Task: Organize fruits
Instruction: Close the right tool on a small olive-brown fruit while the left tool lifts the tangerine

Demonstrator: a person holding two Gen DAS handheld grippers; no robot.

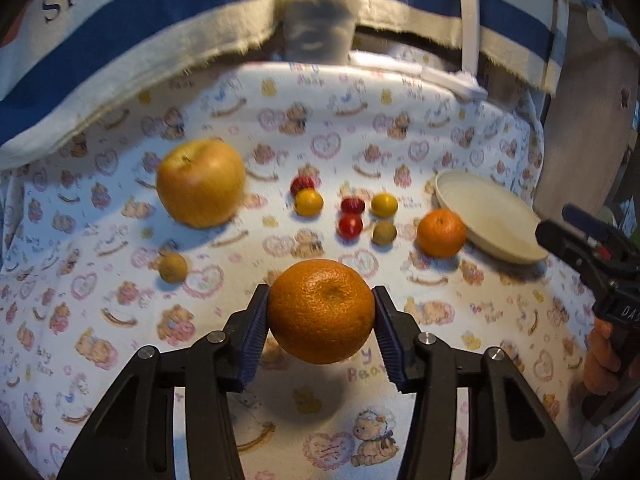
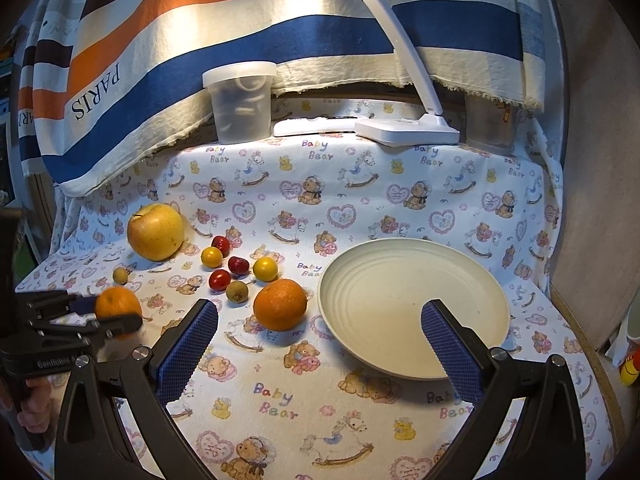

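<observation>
1. A bench is covered in a cloth printed with bears, hearts and rocking horses; a striped towel hangs behind.
2. An apple, small red and yellow fruits, a second orange and an empty plate sit on it; a tub and a lamp stand behind.
3. The cloth reads "Baby Bear", the towel "PARIS".
4. The left gripper pinches an orange between both pads, low over the cloth; the right gripper gapes empty before the plate.
</observation>
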